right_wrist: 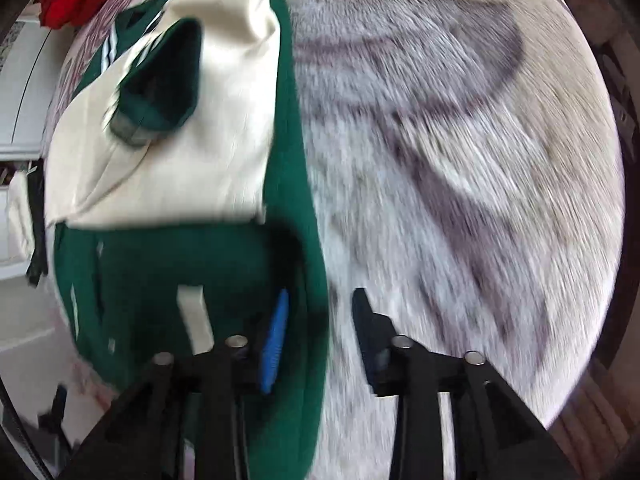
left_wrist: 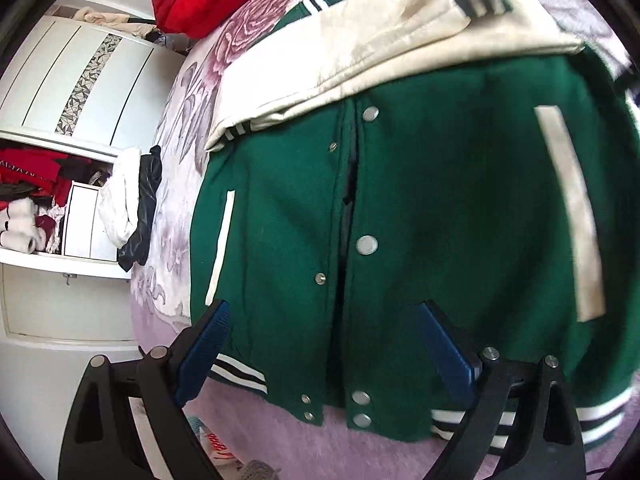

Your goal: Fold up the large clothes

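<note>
Lying face up on the bed (left_wrist: 176, 208), the jacket (left_wrist: 440, 208) has both cream sleeves (left_wrist: 360, 48) crossed over its chest, so the body fold looks next. Hem nearest the bed's near edge, collar away; its long axis runs between them. The left gripper (left_wrist: 324, 344) hovers spread over the hem; the right gripper (right_wrist: 320, 332) stands open astride the jacket's side edge, holding nothing. Next, pinch the hem and carry it toward the collar.

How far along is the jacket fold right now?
Done: both cream sleeves lie crossed over the chest of the green jacket on the floral blanket. In hand: nothing; the left hand-held gripper is open over the striped hem, the right hand-held gripper open at the jacket's side edge. Left: folding the body.
</note>
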The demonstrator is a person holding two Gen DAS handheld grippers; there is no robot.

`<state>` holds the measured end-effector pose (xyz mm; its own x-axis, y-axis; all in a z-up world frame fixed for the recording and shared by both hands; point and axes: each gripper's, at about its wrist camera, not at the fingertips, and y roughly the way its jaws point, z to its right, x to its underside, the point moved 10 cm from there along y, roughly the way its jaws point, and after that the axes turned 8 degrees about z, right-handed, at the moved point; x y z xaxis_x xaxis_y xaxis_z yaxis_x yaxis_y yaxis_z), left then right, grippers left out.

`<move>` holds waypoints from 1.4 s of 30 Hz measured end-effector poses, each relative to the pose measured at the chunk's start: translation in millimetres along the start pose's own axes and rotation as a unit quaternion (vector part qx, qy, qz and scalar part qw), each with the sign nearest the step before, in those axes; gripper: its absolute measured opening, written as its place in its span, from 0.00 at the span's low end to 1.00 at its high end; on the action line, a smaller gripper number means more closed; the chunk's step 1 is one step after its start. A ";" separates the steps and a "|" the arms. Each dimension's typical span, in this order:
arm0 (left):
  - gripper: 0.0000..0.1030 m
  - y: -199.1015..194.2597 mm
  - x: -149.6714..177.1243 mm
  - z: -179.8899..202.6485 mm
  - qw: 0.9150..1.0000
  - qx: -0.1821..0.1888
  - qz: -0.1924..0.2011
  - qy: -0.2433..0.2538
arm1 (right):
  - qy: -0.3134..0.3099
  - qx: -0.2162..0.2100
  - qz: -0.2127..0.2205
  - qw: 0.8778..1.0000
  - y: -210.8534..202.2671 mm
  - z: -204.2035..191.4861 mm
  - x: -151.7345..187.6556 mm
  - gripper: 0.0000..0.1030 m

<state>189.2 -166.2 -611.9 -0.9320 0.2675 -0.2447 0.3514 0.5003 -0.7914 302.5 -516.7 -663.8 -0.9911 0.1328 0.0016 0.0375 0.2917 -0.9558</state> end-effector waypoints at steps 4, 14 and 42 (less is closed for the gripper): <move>0.93 -26.0 -2.2 18.5 0.999 0.032 0.005 0.003 | 0.016 -0.010 -0.034 0.999 -56.4 42.3 75.1 0.58; 0.93 -87.2 26.6 169.9 0.985 0.103 0.023 0.133 | 0.181 0.048 -0.070 0.980 -122.0 200.2 219.3 0.68; 0.13 -56.1 4.1 136.3 0.990 0.073 0.086 0.089 | 0.133 -0.167 -0.004 0.977 -59.5 66.3 -10.6 0.82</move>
<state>153.5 -305.4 -644.9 -0.8241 0.4863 -0.2903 0.4749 0.3139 -0.8222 302.4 -598.3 -626.5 -0.9255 0.3567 0.1276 0.1127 0.5809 -0.8061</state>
